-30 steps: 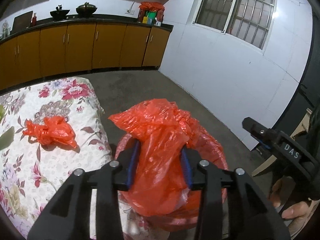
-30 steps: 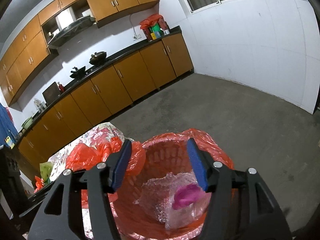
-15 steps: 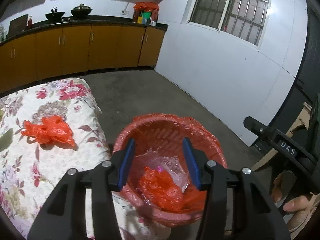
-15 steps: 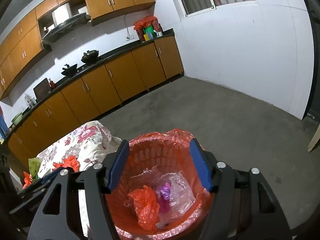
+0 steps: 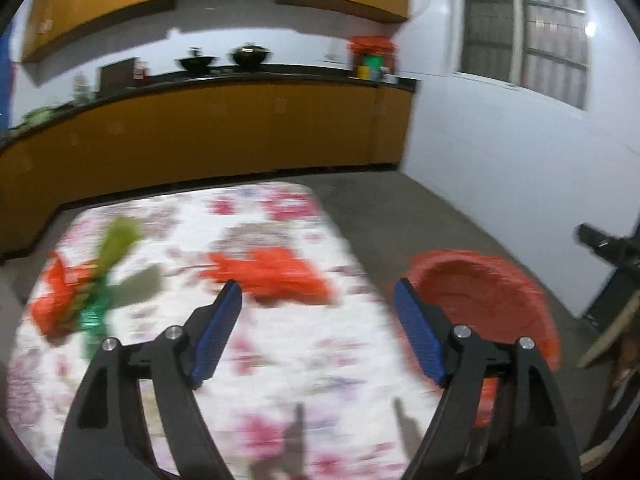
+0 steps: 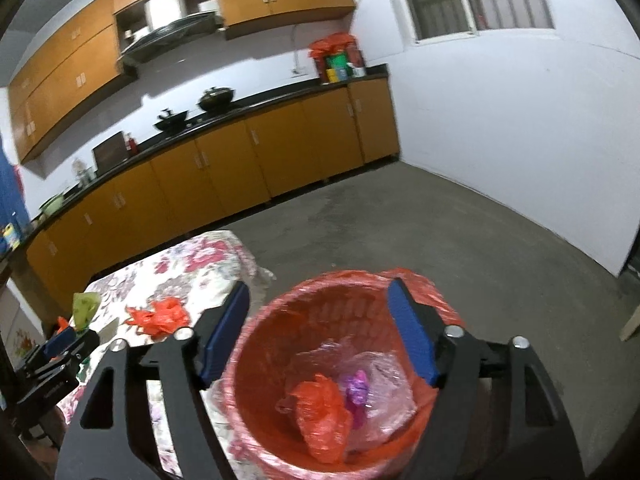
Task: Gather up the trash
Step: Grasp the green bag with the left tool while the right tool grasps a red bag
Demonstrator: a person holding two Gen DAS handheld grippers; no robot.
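Orange plastic bag (image 5: 276,278), crumpled on the flowered cloth (image 5: 280,360) left of the bin (image 6: 320,380): v. light, soft, slippery; best pinched at a bunched fold. Left gripper (image 5: 316,334) and right gripper (image 6: 318,330) jaws just opened wide, both w/o load.

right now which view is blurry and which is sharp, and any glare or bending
Left wrist view: heavy motion smear across the floral table, the orange bag and the bin; glare spot on the window. Right wrist view: mostly sharp, the bin's contents clear; fisheye bends the counter and darkens the corners.
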